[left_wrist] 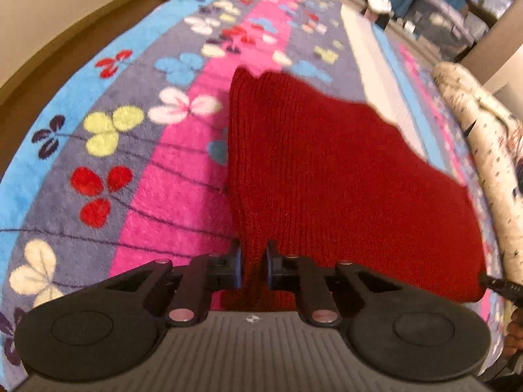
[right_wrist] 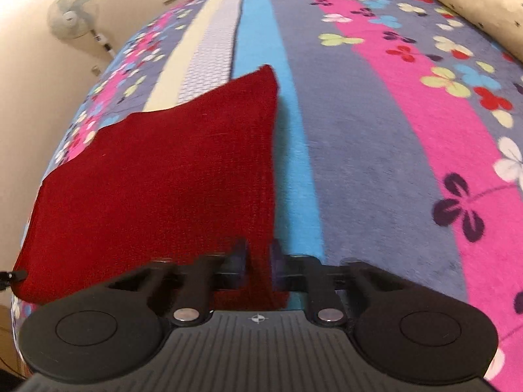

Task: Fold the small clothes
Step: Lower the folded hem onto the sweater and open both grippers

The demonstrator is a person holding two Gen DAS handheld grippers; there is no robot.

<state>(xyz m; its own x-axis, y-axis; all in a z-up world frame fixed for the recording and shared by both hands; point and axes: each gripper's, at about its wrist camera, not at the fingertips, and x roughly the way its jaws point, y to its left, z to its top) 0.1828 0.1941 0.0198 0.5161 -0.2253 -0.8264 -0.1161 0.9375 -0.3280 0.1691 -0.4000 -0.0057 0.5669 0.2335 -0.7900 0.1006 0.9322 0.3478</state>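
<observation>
A dark red ribbed knit garment (left_wrist: 313, 176) is hanging stretched between the two grippers, lifted above the bed. The left gripper (left_wrist: 254, 266) is pinching the garment's left edge, its jaws closed on a bunched fold of the knit, and the cloth is spreading out ahead of it and off to its right. The right gripper (right_wrist: 260, 263) is clamping the opposite edge in the same way, with the red knit (right_wrist: 157, 183) fanning ahead and off to its left; its far corner is pointing away from the gripper.

Beneath and beyond both grippers, a fleecy striped blanket in blue, grey and pink with clover-like flowers (left_wrist: 137, 170) is covering the bed. A pale strip of white and cream cloth (right_wrist: 209, 55) is lying across the blanket, ahead of the right gripper, behind the garment. A cream speckled bolster pillow (left_wrist: 483, 150) is lying to the far right of the left gripper. A white pedestal fan (right_wrist: 73, 14) is standing by the wall, ahead and to the left of the right gripper.
</observation>
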